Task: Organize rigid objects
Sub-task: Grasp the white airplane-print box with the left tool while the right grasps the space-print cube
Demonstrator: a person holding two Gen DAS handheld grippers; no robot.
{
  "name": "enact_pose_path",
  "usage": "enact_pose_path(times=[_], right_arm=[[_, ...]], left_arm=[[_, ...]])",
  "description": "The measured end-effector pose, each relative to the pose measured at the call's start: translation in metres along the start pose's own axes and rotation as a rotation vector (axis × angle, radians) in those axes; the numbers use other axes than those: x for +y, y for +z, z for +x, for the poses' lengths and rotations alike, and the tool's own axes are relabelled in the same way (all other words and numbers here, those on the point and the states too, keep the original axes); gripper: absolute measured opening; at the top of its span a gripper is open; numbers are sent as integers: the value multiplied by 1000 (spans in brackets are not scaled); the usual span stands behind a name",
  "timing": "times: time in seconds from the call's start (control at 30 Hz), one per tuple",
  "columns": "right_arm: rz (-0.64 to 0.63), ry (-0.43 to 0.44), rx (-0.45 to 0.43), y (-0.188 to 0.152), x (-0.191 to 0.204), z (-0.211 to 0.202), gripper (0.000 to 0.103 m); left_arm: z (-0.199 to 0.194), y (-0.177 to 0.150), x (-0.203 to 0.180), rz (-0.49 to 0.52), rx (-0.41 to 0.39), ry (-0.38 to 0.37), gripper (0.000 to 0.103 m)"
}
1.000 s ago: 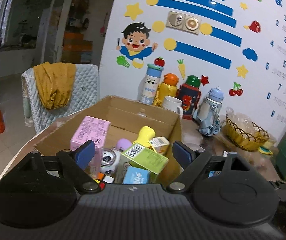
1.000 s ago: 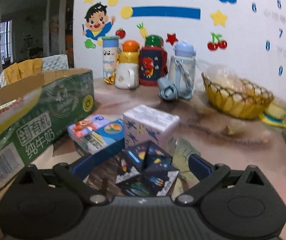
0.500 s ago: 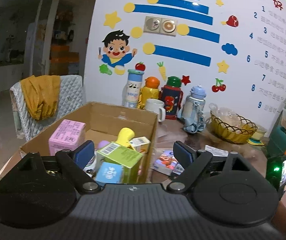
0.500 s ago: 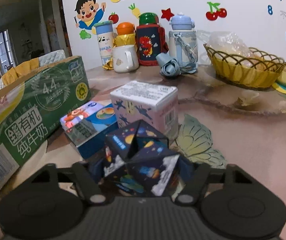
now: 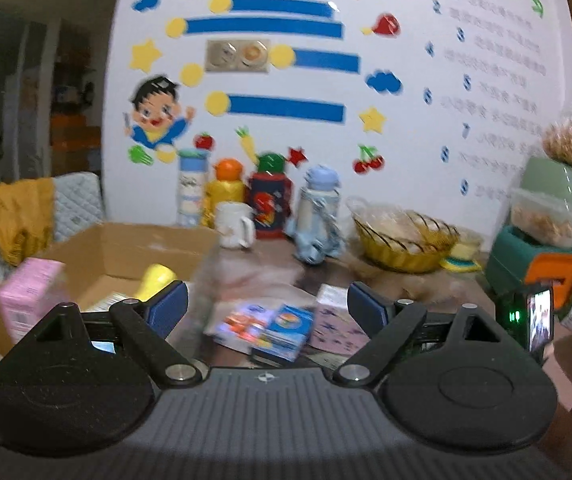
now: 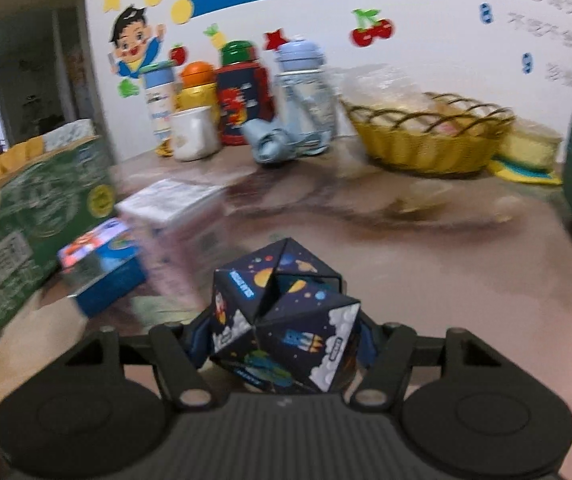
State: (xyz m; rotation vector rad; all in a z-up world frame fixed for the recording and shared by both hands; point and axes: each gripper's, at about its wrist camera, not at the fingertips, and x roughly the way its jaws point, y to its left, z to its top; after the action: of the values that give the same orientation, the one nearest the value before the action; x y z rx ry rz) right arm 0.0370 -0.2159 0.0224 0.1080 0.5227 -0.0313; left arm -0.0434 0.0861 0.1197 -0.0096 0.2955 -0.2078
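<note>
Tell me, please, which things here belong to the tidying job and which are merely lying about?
Job: space-print cube gripped by the right gripper; cardboard box; blue carton; white carton.
Lying about: water bottles, white mug, yellow basket.

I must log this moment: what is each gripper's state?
Left gripper: open, holding nothing.
Right gripper: jaws just closed, gripping the dark space-printed folding cube.

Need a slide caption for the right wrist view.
Right gripper clamps the space-print cube above the table, beside the green carton.
</note>
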Motion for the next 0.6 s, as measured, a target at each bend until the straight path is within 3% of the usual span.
enact_pose_path(times=[0.17, 0.3, 0.6], right_arm=[[-8, -65, -17, 7, -27, 6, 66], [81, -14, 6, 9, -47, 10, 66], [95, 27, 6, 9, -51, 10, 66]], left_arm=[[46, -11, -28, 54, 35, -36, 103], [91, -24, -54, 123, 64, -76, 103], [171, -42, -82, 229, 108, -95, 103]])
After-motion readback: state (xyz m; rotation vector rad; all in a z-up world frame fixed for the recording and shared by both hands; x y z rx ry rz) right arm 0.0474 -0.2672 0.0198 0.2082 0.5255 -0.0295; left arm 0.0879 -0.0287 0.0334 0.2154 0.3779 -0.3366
